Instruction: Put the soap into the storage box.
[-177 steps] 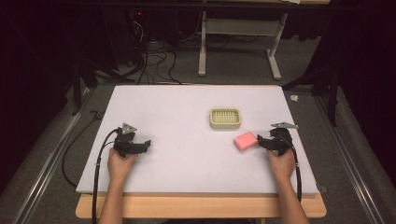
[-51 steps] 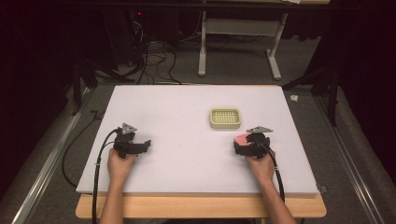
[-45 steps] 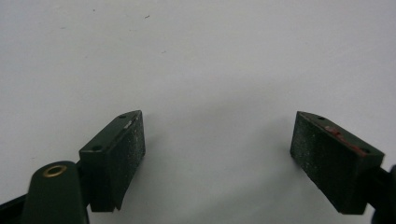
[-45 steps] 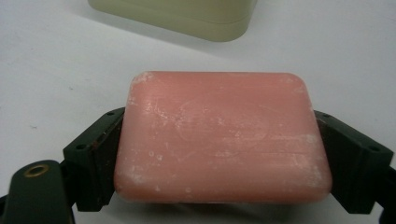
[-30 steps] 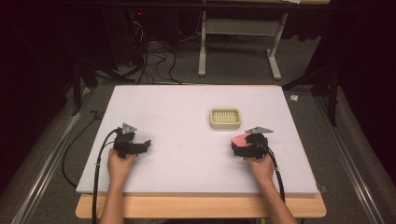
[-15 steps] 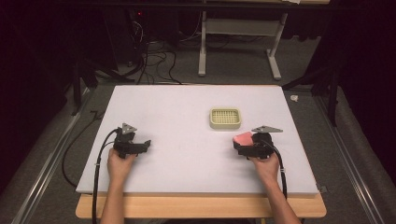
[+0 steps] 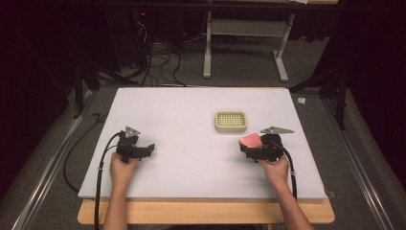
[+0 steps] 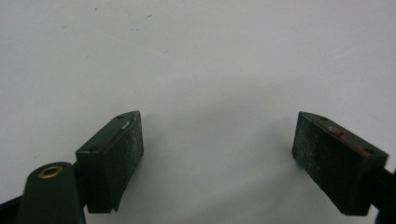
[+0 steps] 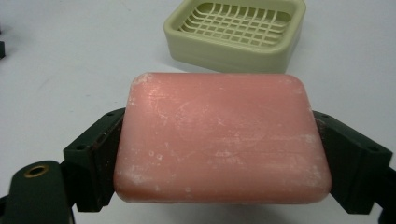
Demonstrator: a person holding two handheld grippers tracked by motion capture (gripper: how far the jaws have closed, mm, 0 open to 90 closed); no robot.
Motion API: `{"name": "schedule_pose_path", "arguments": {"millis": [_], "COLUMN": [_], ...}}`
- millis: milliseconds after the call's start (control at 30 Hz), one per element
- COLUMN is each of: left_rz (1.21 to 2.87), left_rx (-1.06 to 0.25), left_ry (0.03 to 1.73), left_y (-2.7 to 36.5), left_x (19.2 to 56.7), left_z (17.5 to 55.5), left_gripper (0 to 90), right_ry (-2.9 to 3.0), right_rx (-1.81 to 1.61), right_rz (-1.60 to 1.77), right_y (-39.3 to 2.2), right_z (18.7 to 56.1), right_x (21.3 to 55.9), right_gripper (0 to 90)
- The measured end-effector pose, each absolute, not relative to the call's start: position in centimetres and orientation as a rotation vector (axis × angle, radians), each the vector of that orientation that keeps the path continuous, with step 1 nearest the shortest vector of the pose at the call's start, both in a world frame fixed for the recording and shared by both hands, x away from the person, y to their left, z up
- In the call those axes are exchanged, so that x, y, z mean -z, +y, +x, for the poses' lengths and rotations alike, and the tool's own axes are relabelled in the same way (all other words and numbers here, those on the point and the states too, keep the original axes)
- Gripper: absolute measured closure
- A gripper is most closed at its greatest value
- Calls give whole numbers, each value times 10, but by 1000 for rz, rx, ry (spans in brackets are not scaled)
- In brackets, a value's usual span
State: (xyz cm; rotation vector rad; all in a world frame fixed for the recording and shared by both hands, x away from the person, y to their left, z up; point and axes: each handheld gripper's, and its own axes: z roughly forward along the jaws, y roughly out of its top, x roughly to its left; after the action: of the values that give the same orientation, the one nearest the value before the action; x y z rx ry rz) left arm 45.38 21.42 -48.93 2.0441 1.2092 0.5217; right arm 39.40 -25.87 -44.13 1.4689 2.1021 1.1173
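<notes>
One pink rectangular soap bar sits clamped flat between the jaws of the right hand-held gripper, near the pale green slotted plastic soap dish. Left hand-held gripper gapes wide over bare white tabletop.

Both my tongs low, hands behind them.
My left gripper gapes wide; my right gripper is clamped around its load.
</notes>
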Motion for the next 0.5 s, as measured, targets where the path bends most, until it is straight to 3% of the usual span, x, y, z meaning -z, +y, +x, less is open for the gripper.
{"name": "schedule_pose_path", "arguments": {"millis": [500], "left_rz": [2044], "left_rx": [-522], "left_ry": [1210], "left_y": [214], "left_x": [489], "left_z": [454], "left_gripper": [166], "right_ry": [2166], "right_rx": [-1111], "right_rz": [1395], "right_y": [-246], "right_z": [406], "right_x": [424], "right_gripper": [137]}}
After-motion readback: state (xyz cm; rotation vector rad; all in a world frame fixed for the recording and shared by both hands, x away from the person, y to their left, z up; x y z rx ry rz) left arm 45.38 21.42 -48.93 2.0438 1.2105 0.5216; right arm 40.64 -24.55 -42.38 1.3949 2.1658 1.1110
